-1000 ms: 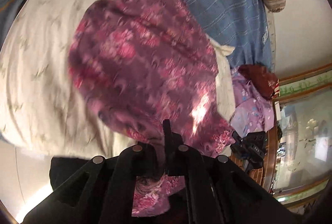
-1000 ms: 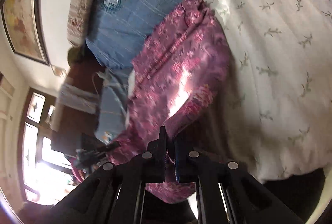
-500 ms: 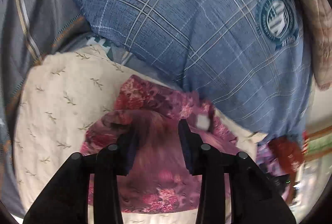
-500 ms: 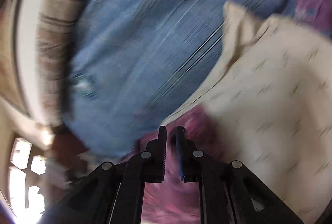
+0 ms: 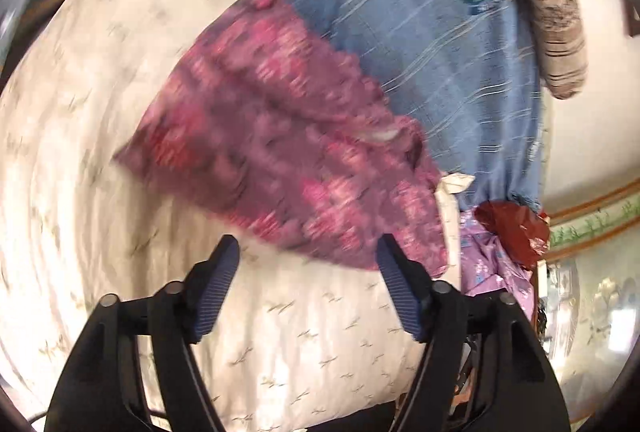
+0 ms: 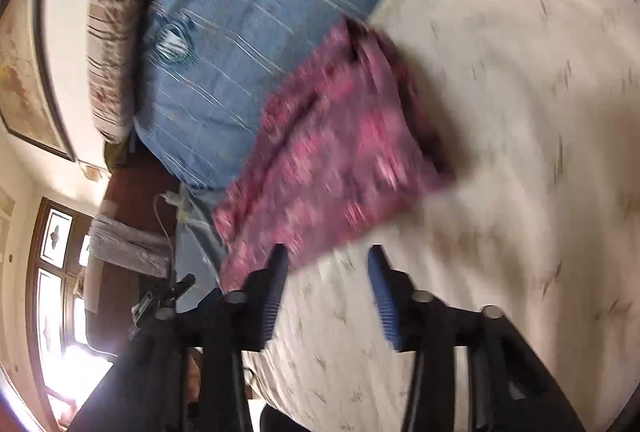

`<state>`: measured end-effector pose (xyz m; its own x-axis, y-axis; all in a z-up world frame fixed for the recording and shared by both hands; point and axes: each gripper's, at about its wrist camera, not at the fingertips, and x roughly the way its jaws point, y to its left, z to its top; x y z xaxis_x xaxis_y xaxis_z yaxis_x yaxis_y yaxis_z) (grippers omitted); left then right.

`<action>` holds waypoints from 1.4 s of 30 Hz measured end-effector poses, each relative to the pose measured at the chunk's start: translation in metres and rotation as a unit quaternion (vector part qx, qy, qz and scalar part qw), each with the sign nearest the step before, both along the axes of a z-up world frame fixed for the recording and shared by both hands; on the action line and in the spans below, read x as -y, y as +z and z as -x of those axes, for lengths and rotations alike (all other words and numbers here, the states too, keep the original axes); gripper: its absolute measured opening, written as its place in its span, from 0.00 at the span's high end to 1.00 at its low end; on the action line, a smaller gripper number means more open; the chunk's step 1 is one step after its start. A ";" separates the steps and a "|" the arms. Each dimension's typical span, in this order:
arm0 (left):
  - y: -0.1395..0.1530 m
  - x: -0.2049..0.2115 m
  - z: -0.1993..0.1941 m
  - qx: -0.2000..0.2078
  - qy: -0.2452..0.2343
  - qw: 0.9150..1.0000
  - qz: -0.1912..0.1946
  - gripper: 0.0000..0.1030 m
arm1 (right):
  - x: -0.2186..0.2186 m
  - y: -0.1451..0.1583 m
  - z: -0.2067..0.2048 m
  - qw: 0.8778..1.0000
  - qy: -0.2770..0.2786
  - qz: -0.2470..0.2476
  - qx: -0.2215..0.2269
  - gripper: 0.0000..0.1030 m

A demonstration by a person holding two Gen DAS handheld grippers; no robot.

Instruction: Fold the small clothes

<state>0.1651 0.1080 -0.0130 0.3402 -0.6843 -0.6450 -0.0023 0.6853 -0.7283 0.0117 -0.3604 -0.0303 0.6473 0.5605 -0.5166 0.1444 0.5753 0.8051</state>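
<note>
Both tools have let go of the folded garment.

Nearest to me, my left tool (image 5: 306, 258) stands spread wide with nothing between its pads, and my right tool (image 6: 326, 258) is also spread, a little less, and also empty; both have just been opening. A second ago each one pinched an edge of the pink flowered garment (image 5: 288, 160) and held it up; now it lies alone, doubled over, on the cream pillow (image 5: 100, 160), just beyond my fingertips. Its far edge reaches the blue checked bedding (image 5: 420, 44). Farther away I see a striped bolster (image 5: 548, 4) and, at the side, more crumpled clothes (image 5: 492, 264). I judge this fold is finished, though the picture is blurred, so its neatness I cannot check.
</note>
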 end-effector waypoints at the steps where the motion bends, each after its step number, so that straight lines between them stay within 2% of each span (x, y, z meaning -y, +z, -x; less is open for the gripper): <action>1: -0.009 0.000 -0.003 -0.013 0.002 1.000 0.000 0.31 | 0.000 -0.005 0.000 1.000 -0.006 -0.004 -0.007 0.56; 4: -0.020 -0.003 -0.009 -0.031 0.026 0.999 0.002 0.30 | 0.004 -0.019 -0.007 0.998 -0.040 -0.041 -0.015 0.54; 6: -0.028 -0.007 -0.014 -0.039 0.049 0.998 0.009 0.30 | 0.004 -0.025 -0.019 0.996 -0.062 -0.058 -0.018 0.44; 9: -0.042 -0.003 -0.026 -0.058 0.061 0.996 0.022 0.30 | 0.003 -0.031 -0.039 0.994 -0.083 -0.066 -0.021 0.41; 13: -0.038 0.007 -0.041 -0.040 0.074 0.996 0.008 0.31 | -0.003 -0.028 -0.062 0.994 -0.102 -0.042 -0.010 0.41; 14: -0.035 0.008 -0.045 -0.034 0.077 0.996 0.009 0.33 | -0.003 -0.027 -0.066 0.993 -0.110 -0.037 -0.009 0.41; 15: -0.032 0.011 -0.047 -0.031 0.079 0.996 0.002 0.49 | -0.004 -0.027 -0.069 0.992 -0.118 -0.034 -0.011 0.51; 16: -0.029 0.013 -0.049 -0.026 0.080 0.996 -0.017 0.71 | -0.004 -0.026 -0.070 0.992 -0.122 -0.025 -0.013 0.64; 17: -0.023 0.016 -0.048 -0.015 0.080 0.995 -0.049 0.82 | -0.005 -0.024 -0.073 0.993 -0.119 -0.008 -0.017 0.83; 19: -0.015 0.020 -0.042 0.006 0.074 0.993 -0.097 0.86 | -0.005 -0.020 -0.072 0.995 -0.104 0.006 -0.005 0.84; 21: 0.001 0.030 -0.023 0.046 0.070 0.984 -0.160 0.87 | -0.006 -0.011 -0.064 0.996 -0.091 0.015 0.012 0.86; 22: 0.009 0.033 -0.014 0.061 0.072 0.979 -0.178 0.87 | -0.008 -0.005 -0.060 0.996 -0.084 0.020 0.021 0.87; 25: 0.031 0.037 0.019 0.093 0.072 0.971 -0.207 0.88 | -0.017 0.018 -0.043 0.996 -0.059 0.041 0.050 0.87; 28: 0.040 0.031 0.053 0.104 0.065 0.967 -0.222 0.88 | -0.020 0.035 -0.015 0.995 -0.044 0.051 0.070 0.87; 33: 0.029 0.015 0.110 0.051 0.034 0.981 -0.184 0.88 | -0.016 0.041 0.060 0.997 -0.026 0.017 0.073 0.88; 35: 0.008 0.010 0.131 0.019 0.012 0.985 -0.173 0.87 | -0.014 0.033 0.095 0.998 -0.018 0.010 0.067 0.88; 37: -0.022 0.007 0.139 -0.032 0.000 0.985 -0.172 0.87 | -0.010 0.009 0.122 0.999 -0.021 0.001 0.032 0.88; 39: -0.037 0.002 0.140 -0.062 0.006 0.985 -0.160 0.86 | -0.006 -0.033 0.131 0.999 -0.030 -0.004 -0.043 0.87; 40: -0.035 -0.001 0.141 -0.060 0.008 0.987 -0.152 0.86 | -0.005 -0.047 0.132 0.997 -0.032 -0.010 -0.063 0.86; 42: -0.023 -0.003 0.146 -0.045 -0.004 0.985 -0.164 0.84 | -0.003 -0.056 0.138 0.996 -0.045 -0.028 -0.070 0.77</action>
<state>0.0188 0.1115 -0.0362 0.2670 -0.4366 -0.8591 -0.0505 0.8839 -0.4649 -0.1261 -0.3579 -0.0861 0.6202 0.5345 -0.5742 0.3057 0.5095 0.8044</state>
